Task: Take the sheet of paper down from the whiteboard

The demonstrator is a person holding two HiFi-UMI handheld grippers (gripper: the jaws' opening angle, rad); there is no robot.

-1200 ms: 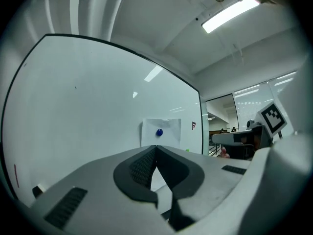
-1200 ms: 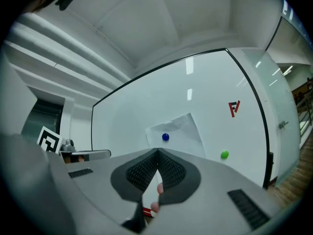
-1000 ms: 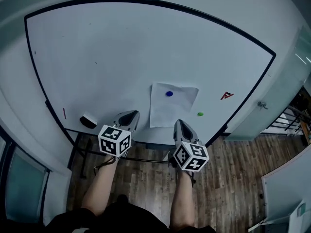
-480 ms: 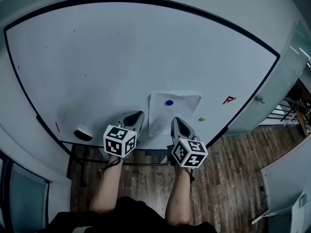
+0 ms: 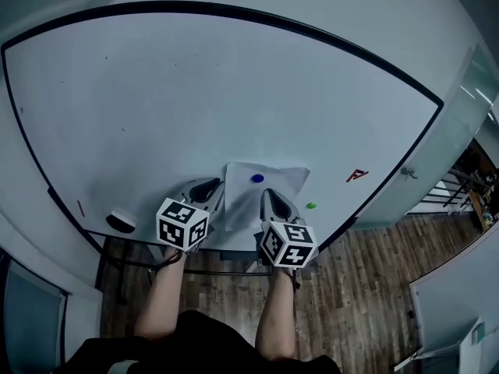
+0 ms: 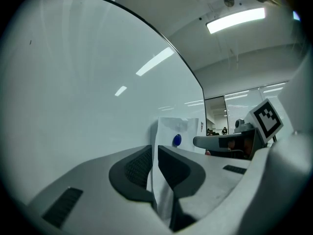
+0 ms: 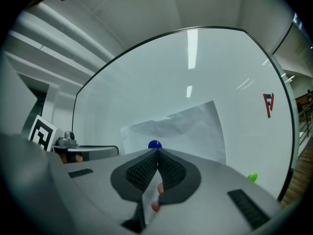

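A white sheet of paper [image 5: 281, 185] hangs on the whiteboard [image 5: 195, 92], pinned near its top by a blue magnet [image 5: 257, 178]. My right gripper [image 5: 267, 193] is shut, and its tip [image 7: 158, 151] sits over the sheet just under the blue magnet [image 7: 155, 144]. White shows through the hollow behind its pads. My left gripper [image 5: 217, 184] points at the sheet's left edge. Its jaws [image 6: 154, 150] stand a narrow gap apart, and the white of the paper [image 6: 178, 127] runs down into that gap. Whether the pads touch the sheet I cannot tell.
A green magnet [image 5: 311, 206] and a red mark [image 5: 357, 175] lie right of the sheet. An eraser [image 5: 121, 221] rests at the board's lower left, above the board's stand. Wooden floor [image 5: 359, 287] lies below and a glass partition [image 5: 437, 162] to the right.
Both grippers have come closer to the board. The right tip rose from the sheet's lower edge to just under the blue magnet. The left tip closed in on the sheet's left edge.
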